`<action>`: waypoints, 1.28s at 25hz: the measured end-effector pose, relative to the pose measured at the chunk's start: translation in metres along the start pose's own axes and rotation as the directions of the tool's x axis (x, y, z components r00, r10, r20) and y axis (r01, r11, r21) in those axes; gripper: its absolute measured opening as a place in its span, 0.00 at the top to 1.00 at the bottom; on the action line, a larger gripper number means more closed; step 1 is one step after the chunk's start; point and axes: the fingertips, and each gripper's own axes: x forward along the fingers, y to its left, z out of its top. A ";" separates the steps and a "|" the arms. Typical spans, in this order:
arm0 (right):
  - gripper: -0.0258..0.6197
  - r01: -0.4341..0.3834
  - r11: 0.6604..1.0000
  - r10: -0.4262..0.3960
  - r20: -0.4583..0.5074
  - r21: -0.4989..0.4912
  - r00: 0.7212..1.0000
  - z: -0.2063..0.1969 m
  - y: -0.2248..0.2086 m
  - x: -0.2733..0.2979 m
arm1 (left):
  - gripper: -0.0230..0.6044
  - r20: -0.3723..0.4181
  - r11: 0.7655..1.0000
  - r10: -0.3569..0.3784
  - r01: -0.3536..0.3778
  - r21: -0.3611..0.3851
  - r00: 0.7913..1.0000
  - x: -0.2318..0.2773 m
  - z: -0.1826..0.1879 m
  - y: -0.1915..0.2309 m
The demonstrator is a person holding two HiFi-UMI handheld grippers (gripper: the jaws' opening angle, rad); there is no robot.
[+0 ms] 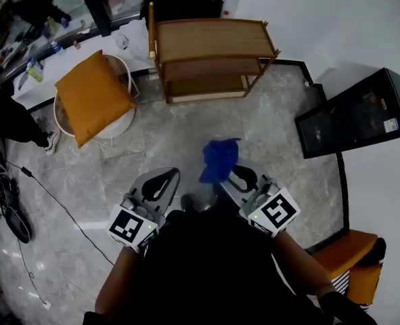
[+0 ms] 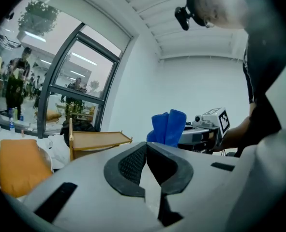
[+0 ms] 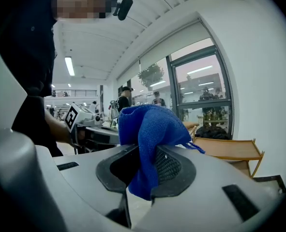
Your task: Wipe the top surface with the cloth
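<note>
A blue cloth (image 1: 219,160) is bunched up between the jaws of my right gripper (image 1: 235,173), which is shut on it; in the right gripper view the cloth (image 3: 147,144) fills the gap between the black pads. My left gripper (image 1: 167,179) is shut with nothing in it, its pads (image 2: 133,164) pressed together. Both grippers are held low in front of my body, pointing upward. The wooden shelf unit (image 1: 210,56) with its flat top surface (image 1: 213,39) stands ahead against the wall, well beyond both grippers, and shows too in the left gripper view (image 2: 97,141).
A round white chair with an orange cushion (image 1: 93,95) stands left of the shelf unit. A black cabinet (image 1: 355,114) stands at the right wall, an orange seat (image 1: 345,256) near my right side. A cable (image 1: 57,205) runs over the marble floor (image 1: 159,141) at left.
</note>
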 end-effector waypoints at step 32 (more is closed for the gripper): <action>0.86 -0.110 0.994 0.111 0.007 -0.011 0.994 0.013 -0.007 0.016 | 0.94 -0.009 0.999 -0.022 0.021 -0.026 1.000 -0.006 -0.013 0.019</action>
